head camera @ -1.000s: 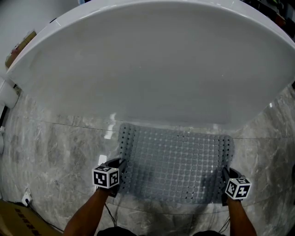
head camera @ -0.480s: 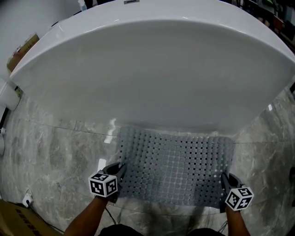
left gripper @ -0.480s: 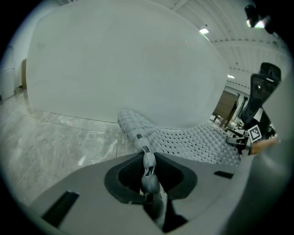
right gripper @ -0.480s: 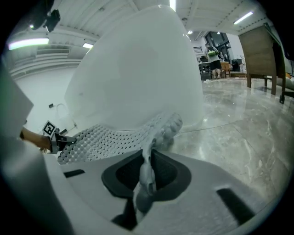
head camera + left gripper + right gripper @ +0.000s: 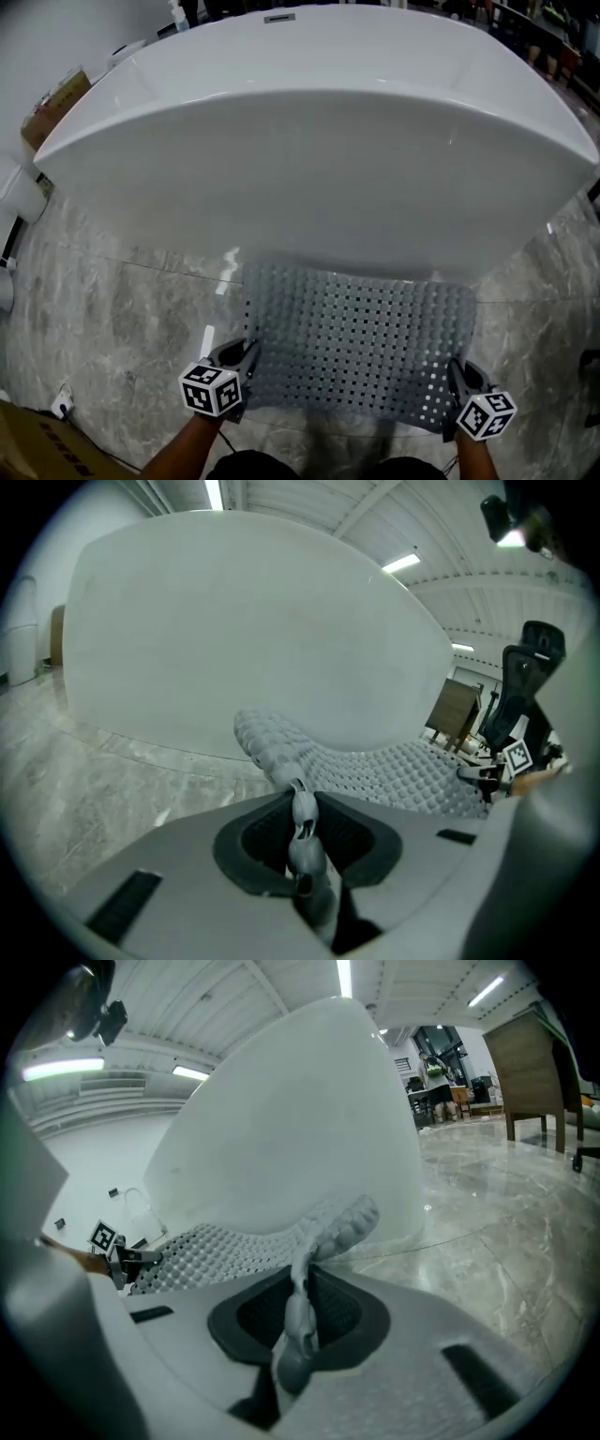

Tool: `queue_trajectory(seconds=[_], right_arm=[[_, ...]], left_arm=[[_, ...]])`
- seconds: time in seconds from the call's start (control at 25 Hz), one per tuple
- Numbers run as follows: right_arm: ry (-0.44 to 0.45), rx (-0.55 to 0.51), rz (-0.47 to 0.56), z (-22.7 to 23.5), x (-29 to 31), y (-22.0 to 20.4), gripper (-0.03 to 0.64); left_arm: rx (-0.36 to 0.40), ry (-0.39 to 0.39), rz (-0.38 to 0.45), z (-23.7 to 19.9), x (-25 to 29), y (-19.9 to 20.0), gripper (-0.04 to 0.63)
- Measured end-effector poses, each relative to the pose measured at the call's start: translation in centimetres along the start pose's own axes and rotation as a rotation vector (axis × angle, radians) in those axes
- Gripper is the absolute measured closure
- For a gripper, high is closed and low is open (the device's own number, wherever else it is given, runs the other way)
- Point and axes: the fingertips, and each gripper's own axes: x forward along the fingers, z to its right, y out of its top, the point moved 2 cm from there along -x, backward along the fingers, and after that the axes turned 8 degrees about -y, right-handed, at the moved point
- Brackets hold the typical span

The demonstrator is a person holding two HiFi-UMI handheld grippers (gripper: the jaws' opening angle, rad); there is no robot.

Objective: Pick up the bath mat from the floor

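Gripped at two corners: a grey, rubbery bath mat (image 5: 361,347), rectangular, pierced all over by a regular grid of small dark square holes. Looked knobbly in both gripper views, covered in close rows of round bumps.

Was pinched at its near left corner by the left gripper (image 5: 302,803) and at its near right corner by the right gripper (image 5: 302,1297). Kept both pairs of fingers narrow, pads pressed on a thin, crumpled fold of the grey edge. Bunched into a lumpy strip between each pair of pads and curled into a bumpy roll just past the fingertips.

Hung stretched from one set of fingers to the other and sloped away beyond the fingertips towards the foot of a white bathtub (image 5: 309,141). Was raised at the near edge above the grey marbled floor (image 5: 122,309) below the fingers. Could not tell whether the far edge touched that floor.

Carried black-and-white square patterns on the marker cube (image 5: 211,391) just behind the left fingers and on the marker cube (image 5: 486,415) just behind the right fingers. Could not read any print on the brown cardboard box (image 5: 56,98) far beyond the left fingers, past the tub's end: too small.
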Motion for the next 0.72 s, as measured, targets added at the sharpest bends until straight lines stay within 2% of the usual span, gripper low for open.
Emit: queue_trajectory(seconds=[0.4, 0.72], right_arm=[[0.006, -0.003, 0.043, -3.7, -6.6, 7.7, 0.574], [0.015, -0.005, 0.047, -6.4, -12.5, 14.4, 0.575]], left_arm=[[0.017, 0.011, 0.075, 4.1, -7.7, 7.1, 0.532], [0.001, 0.026, 0.088, 8.1, -13.7, 12.4, 0.533]])
